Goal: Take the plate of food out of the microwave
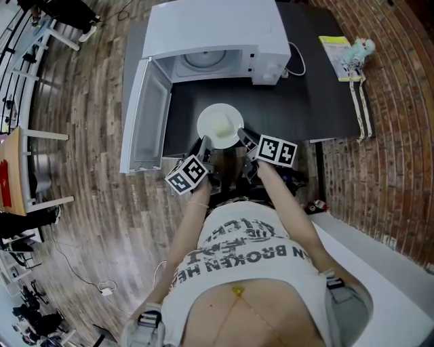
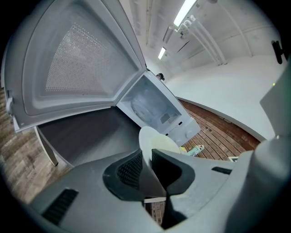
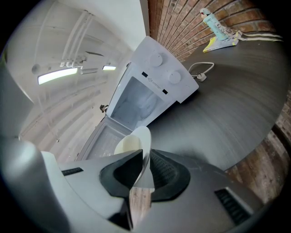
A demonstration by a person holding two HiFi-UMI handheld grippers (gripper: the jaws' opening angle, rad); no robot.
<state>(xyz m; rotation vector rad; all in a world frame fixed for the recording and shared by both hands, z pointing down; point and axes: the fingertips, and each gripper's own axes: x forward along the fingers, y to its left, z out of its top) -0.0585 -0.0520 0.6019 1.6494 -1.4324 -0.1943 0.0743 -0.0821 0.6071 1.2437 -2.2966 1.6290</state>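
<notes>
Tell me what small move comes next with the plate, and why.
Probably lower the plate level onto the dark table: the left hand-held gripper and the right hand-held gripper clamp its rim, and it already sits outside the open microwave.

Bright, even light falls from the ceiling tube lamps [image 2: 184, 12], which flare to pure white. The plate [image 1: 220, 125] looks washed out; the dark desk [image 1: 325, 101] carries a soft sheen. Everything bows at the rims, gripper views black-cornered.
</notes>
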